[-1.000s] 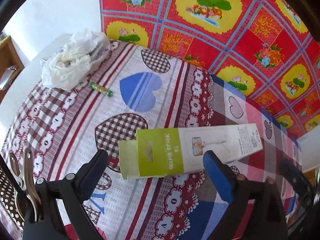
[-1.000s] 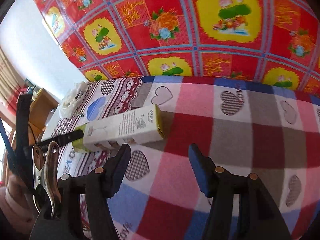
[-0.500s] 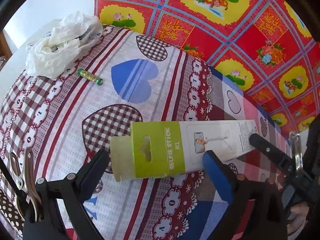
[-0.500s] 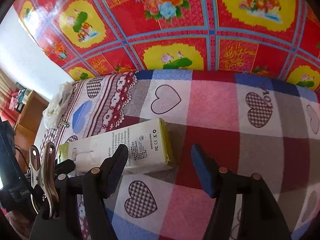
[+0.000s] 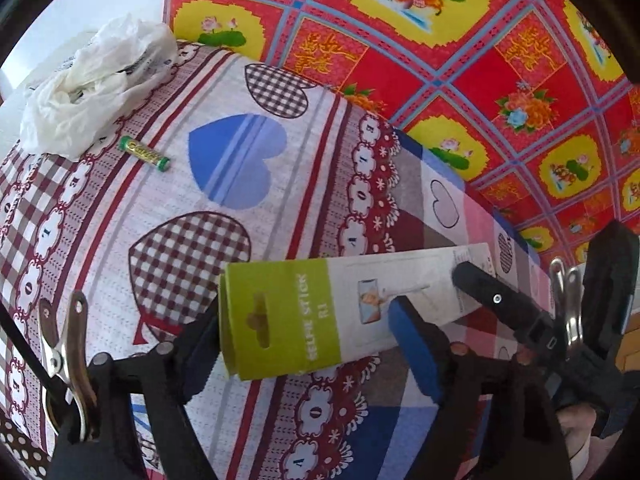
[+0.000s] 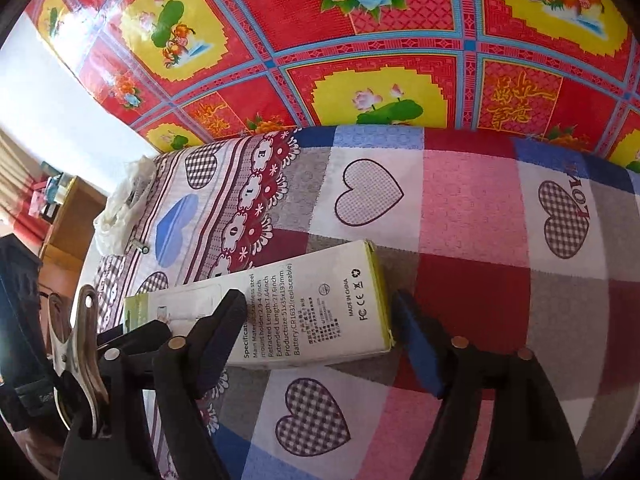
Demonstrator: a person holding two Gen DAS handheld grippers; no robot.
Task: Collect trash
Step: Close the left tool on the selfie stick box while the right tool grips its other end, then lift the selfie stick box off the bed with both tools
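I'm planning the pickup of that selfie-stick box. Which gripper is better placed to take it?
Left, narrowly: the left gripper already straddles the box's green end. The right gripper brackets its other end, both open.

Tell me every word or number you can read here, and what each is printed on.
"SELFIE STICK R1": green band of the box.
"Specification", "Battery:CR1632(replaceable)", "MADE IN CHINA", "FC CE": white side of the box; smaller lines below unreadable.
"LOVE": checked heart on the bedspread.
Single letters "E", "I", "O", "A": bedspread's scalloped border.
Yellow brand name on the green battery: too blurred.
Yellow characters on the red wall covering: not legible.
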